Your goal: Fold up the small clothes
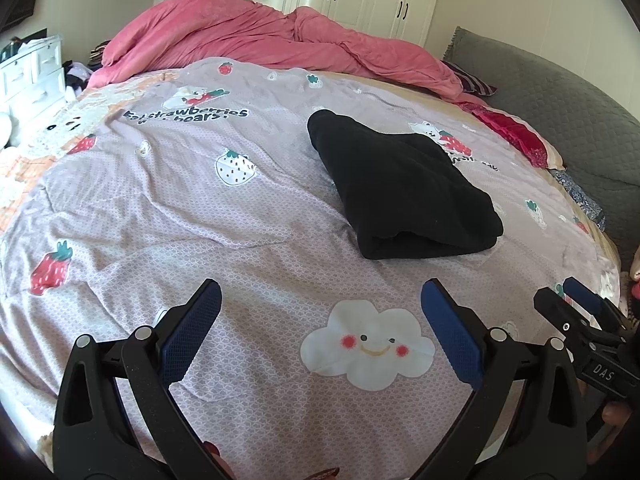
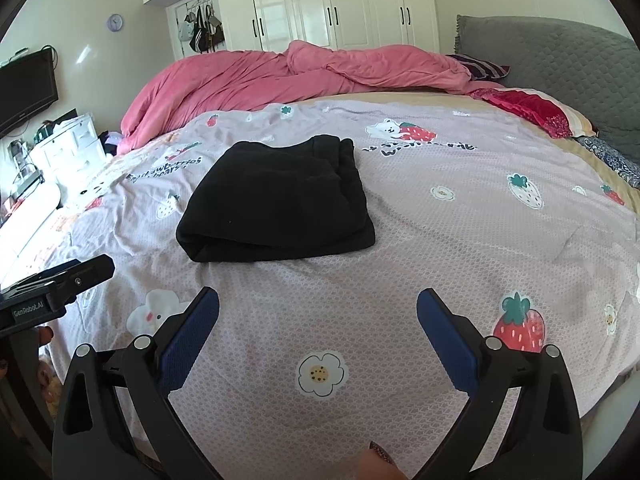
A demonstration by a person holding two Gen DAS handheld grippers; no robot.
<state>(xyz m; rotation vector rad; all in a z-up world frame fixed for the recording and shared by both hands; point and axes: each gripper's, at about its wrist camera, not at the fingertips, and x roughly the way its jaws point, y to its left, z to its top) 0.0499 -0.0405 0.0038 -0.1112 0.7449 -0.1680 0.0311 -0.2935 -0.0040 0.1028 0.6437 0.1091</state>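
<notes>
A black garment (image 1: pixel 404 188) lies folded into a thick rectangle on the lilac strawberry-print bedsheet (image 1: pixel 200 216); it also shows in the right wrist view (image 2: pixel 276 204). My left gripper (image 1: pixel 320 292) is open and empty, held above the sheet short of the garment's near edge. My right gripper (image 2: pixel 318 294) is open and empty, also short of the garment. The right gripper shows at the right edge of the left wrist view (image 1: pixel 576 300). The left gripper shows at the left edge of the right wrist view (image 2: pixel 80 276).
A crumpled pink duvet (image 2: pixel 304 76) lies across the far side of the bed. A grey quilted headboard cushion (image 2: pixel 560 68) and red and patterned pillows (image 2: pixel 536 110) are at the right. White wardrobes (image 2: pixel 332 4) stand behind; a white dresser (image 2: pixel 68 152) and TV (image 2: pixel 26 88) are left.
</notes>
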